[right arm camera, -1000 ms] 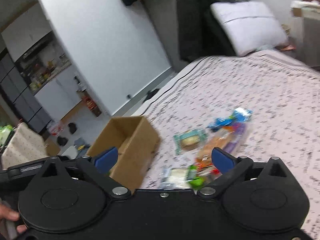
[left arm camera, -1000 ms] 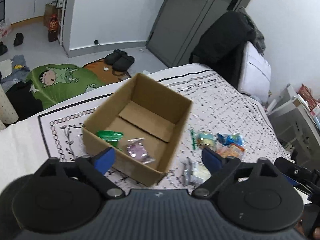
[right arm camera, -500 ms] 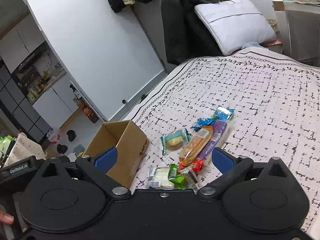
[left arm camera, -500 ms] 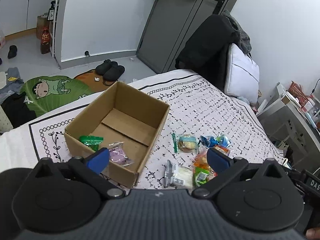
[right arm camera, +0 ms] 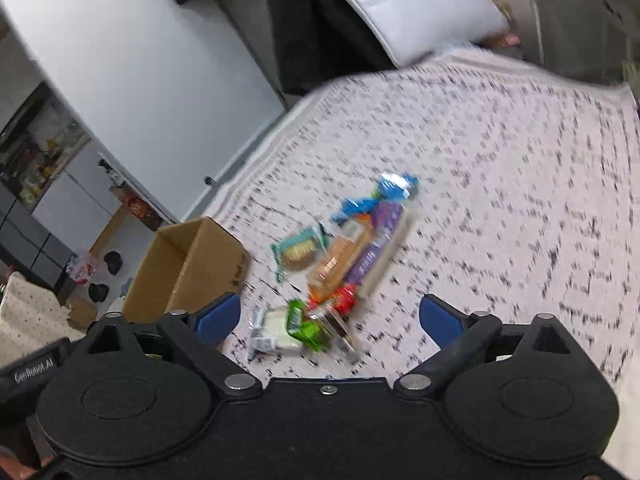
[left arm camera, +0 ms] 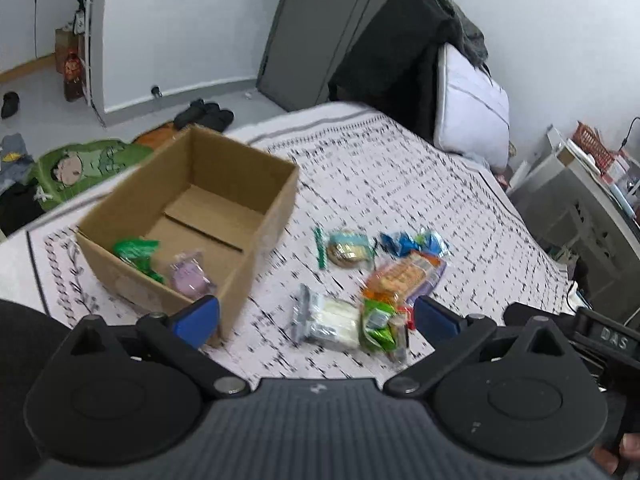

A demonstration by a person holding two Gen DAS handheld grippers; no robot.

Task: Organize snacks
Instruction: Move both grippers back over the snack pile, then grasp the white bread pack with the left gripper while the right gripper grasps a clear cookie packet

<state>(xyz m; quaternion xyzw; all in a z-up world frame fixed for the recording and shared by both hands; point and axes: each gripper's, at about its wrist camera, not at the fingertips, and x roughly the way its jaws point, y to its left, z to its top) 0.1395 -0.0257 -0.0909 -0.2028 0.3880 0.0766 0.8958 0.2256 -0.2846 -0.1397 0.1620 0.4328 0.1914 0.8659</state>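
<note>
Left gripper [left arm camera: 316,318] jaws spread wide, nothing between the blue pads, hovering over the black-and-white patterned bedspread [left arm camera: 400,176]. Ahead-left of its left finger: open brown cardboard box [left arm camera: 260,216], near corner just beside that pad. Inside the box, near wall: crinkly green snack packet [left arm camera: 134,250], pale purple clear-wrapped snack [left arm camera: 188,278] to its right. Straight ahead between the fingers: flat white snack in clear wrapper [left arm camera: 332,318], touching a bright green packet [left arm camera: 378,322] on its right. Further out: round biscuit in teal-edged wrapper [left arm camera: 348,246], orange cracker pack [left arm camera: 400,278], blue foil candies [left arm camera: 414,242]. All loose snacks lie on the bedspread, outside the box.

Right gripper [right arm camera: 330,316] jaws also apart, have just been closing slightly, nothing pinched. Box [right arm camera: 208,258] ahead-left, just beyond its left pad. White snack [right arm camera: 276,330] and green packet [right arm camera: 304,322] sit low between the fingers, nearer the left one. Beyond: small red wrapper [right arm camera: 344,298], biscuit [right arm camera: 298,250], orange pack [right arm camera: 340,260], long purple packet [right arm camera: 374,248] beside it, blue candies [right arm camera: 380,196] farthest. View blurred.
</note>
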